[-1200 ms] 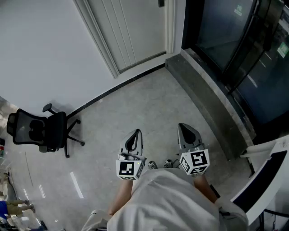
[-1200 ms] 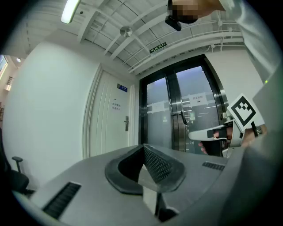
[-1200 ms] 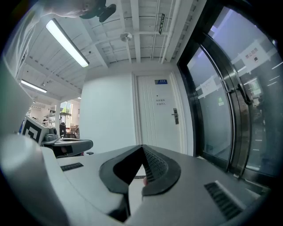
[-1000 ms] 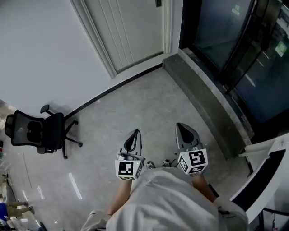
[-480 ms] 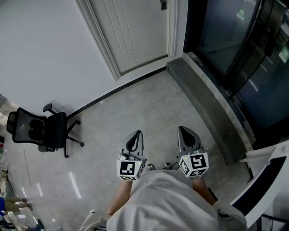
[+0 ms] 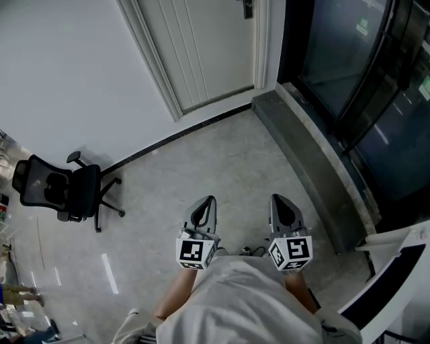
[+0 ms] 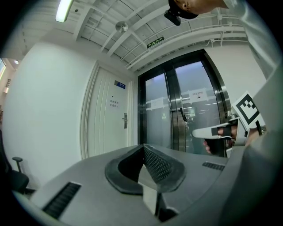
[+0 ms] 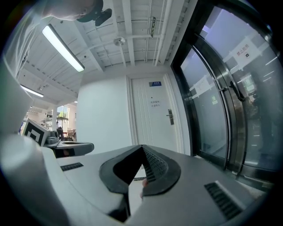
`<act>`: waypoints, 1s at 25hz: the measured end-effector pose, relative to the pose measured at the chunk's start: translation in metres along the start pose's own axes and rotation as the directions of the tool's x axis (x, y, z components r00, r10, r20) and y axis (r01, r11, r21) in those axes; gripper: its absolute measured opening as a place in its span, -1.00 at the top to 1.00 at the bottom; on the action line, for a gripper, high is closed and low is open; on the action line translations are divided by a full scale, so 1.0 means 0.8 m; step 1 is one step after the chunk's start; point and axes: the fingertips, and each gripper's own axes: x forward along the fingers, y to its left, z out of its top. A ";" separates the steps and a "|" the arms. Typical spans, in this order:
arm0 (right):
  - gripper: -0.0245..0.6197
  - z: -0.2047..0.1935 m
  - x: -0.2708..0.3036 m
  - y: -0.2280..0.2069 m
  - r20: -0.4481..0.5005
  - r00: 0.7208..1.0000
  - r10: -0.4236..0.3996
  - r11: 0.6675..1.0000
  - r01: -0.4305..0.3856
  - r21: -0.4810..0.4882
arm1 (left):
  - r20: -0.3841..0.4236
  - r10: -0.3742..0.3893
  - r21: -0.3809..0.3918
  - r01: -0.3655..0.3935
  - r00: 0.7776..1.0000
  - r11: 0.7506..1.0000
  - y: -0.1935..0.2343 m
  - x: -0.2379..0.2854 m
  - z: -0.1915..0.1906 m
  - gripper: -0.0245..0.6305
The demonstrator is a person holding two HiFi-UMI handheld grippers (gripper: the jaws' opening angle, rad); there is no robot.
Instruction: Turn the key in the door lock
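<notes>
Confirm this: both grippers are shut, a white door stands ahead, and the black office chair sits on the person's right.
Wrong on one count: the black office chair stands on the person's left, against the white wall, as the head view shows. The left gripper and right gripper are indeed shut, and the white door does stand ahead.

The head view's top edge cuts off the door [image 6: 201, 47], leaving only the lower end of its lock [image 6: 248, 8]. In both gripper views the lock is too small for any detail to be told, and the print on the door signs [image 8: 154, 103] cannot be read.
</notes>
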 end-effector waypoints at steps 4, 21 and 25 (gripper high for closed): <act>0.92 -0.008 -0.010 -0.026 -0.015 0.999 -0.029 1.000 0.029 0.003 | -0.011 0.026 -0.013 -0.026 1.000 1.000 -0.010 0.006 -0.008 0.90; 0.92 -0.019 0.083 -0.072 -0.063 0.996 -0.068 0.998 0.067 -0.017 | -0.017 0.082 -0.023 -0.082 0.996 0.996 0.042 0.097 -0.015 0.90; 0.92 -0.005 0.128 -0.089 -0.060 0.994 -0.089 0.996 0.088 -0.026 | 0.015 0.060 -0.030 -0.059 0.998 0.998 0.065 0.148 -0.001 0.90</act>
